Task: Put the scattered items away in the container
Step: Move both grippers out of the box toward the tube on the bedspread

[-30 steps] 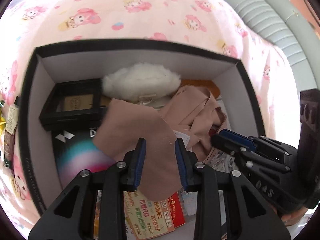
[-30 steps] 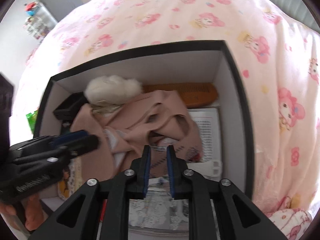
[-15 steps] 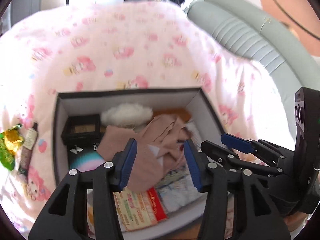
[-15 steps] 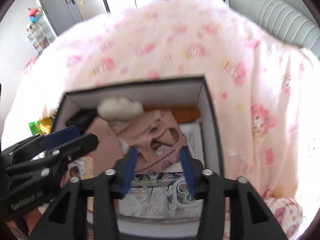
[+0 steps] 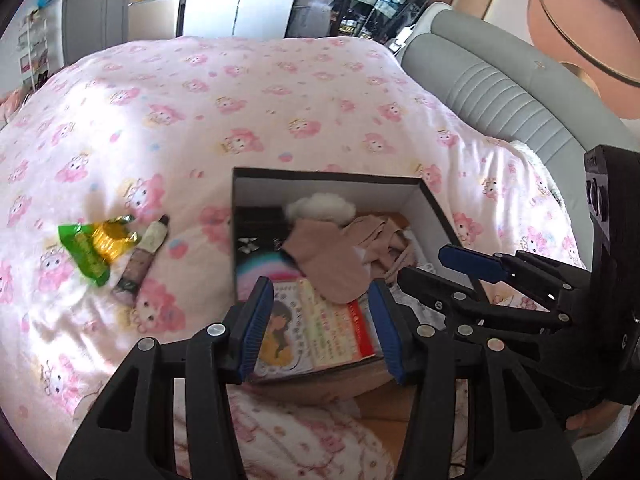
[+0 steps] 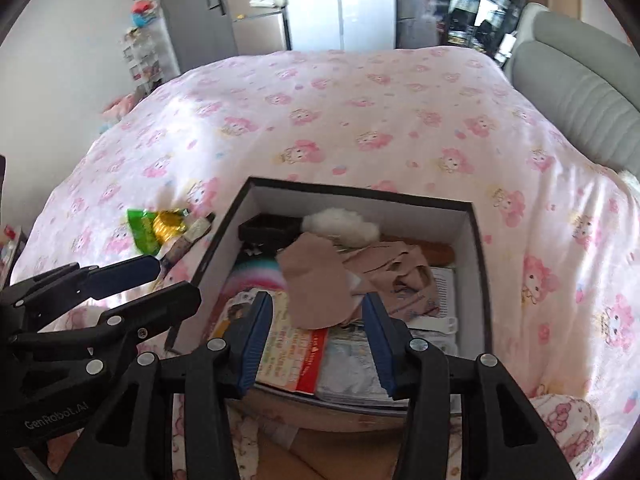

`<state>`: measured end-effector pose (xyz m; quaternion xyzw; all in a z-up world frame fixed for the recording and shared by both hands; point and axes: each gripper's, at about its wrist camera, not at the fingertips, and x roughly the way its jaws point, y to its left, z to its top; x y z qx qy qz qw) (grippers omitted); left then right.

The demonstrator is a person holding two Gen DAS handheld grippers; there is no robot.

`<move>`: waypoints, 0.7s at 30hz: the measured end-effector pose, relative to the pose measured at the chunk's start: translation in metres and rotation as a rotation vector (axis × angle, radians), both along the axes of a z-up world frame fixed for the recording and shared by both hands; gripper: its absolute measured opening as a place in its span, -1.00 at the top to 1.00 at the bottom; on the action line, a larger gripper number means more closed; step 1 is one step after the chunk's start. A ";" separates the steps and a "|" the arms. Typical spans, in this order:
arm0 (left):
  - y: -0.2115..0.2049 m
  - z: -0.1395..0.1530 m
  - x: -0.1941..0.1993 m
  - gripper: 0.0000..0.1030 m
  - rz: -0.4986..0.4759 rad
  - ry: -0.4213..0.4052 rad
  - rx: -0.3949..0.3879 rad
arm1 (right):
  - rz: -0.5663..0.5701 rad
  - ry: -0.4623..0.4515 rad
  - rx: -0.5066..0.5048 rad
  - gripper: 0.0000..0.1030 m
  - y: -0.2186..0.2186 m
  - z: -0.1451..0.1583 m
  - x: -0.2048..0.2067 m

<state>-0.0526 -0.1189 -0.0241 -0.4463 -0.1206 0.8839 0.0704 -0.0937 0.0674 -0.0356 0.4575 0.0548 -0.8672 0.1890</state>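
A black box with white inner walls sits on the pink bedspread. Inside lie a beige garment, a white fluffy item, a small black case, booklets and packets. Outside the box, to its left, lie a green and gold snack wrapper and a small tube. My left gripper hangs open above the box's near edge, empty. My right gripper is open and empty too, beside it on the right.
The bedspread with its pink cartoon print covers the whole bed. A grey padded headboard runs along the right. Cabinets and a shelf stand beyond the far end of the bed.
Both grippers opened, let go of the beige garment, and rose up and back from the box. The garment now lies in the box, and the wrapper and tube have come into view.
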 end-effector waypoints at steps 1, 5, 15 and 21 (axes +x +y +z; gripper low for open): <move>-0.014 -0.004 0.004 0.02 0.027 -0.021 0.023 | 0.042 -0.013 -0.004 0.18 -0.011 -0.002 0.001; -0.065 -0.018 0.014 0.02 0.137 -0.049 0.056 | 0.176 -0.042 -0.061 0.18 -0.059 -0.003 -0.008; -0.194 -0.083 0.006 0.02 0.342 -0.176 0.175 | 0.247 -0.167 -0.028 0.18 -0.160 -0.037 -0.072; -0.234 -0.150 -0.032 0.04 0.294 -0.311 0.327 | 0.275 -0.293 0.008 0.18 -0.216 -0.077 -0.111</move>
